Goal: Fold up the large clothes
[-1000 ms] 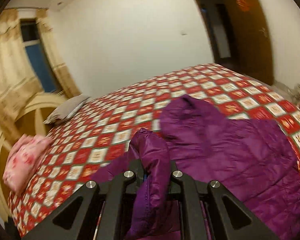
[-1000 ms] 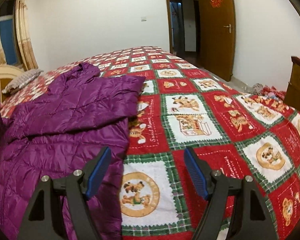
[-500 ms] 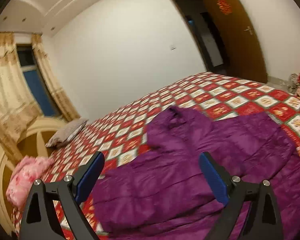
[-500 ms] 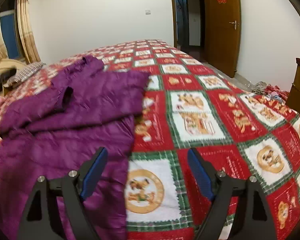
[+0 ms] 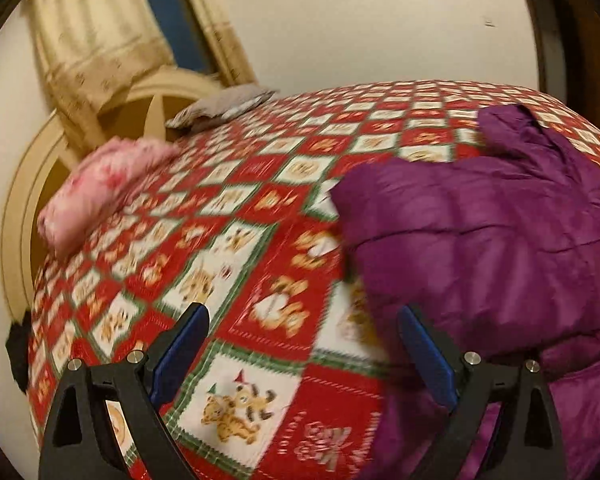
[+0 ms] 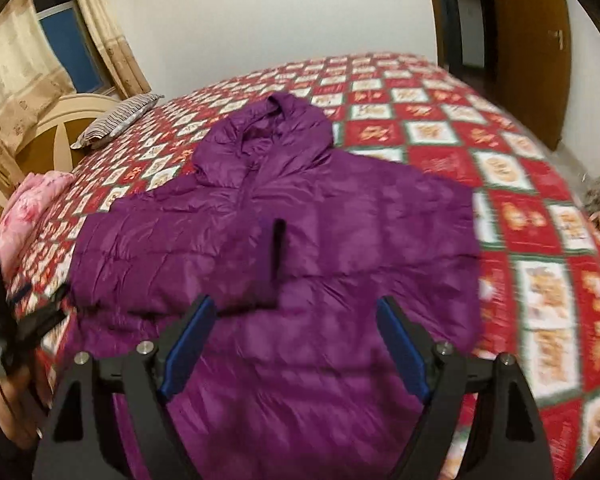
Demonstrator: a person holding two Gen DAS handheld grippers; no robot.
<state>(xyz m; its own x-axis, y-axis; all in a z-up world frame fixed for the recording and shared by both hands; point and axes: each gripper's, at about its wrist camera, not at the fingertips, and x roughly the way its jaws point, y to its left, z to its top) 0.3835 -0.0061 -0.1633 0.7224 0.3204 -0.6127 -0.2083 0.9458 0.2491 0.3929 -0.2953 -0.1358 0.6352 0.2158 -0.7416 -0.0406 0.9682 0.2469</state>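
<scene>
Right wrist view: purple hooded jacket [image 6: 300,240], flat on the quilted bed [image 6: 520,208], sleeves folded across its chest.
I log right gripper [image 6: 296,344] fingers spread, empty, above the jacket; left gripper [image 5: 304,356] fingers spread, empty, beside its edge.

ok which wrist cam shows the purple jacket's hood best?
Right wrist view. The purple jacket lies nearly whole on the bed there, its hood centred and mostly sharp. The left wrist view catches only the jacket's side at the right edge, with the hood small, partly cut off and blurred.
</scene>
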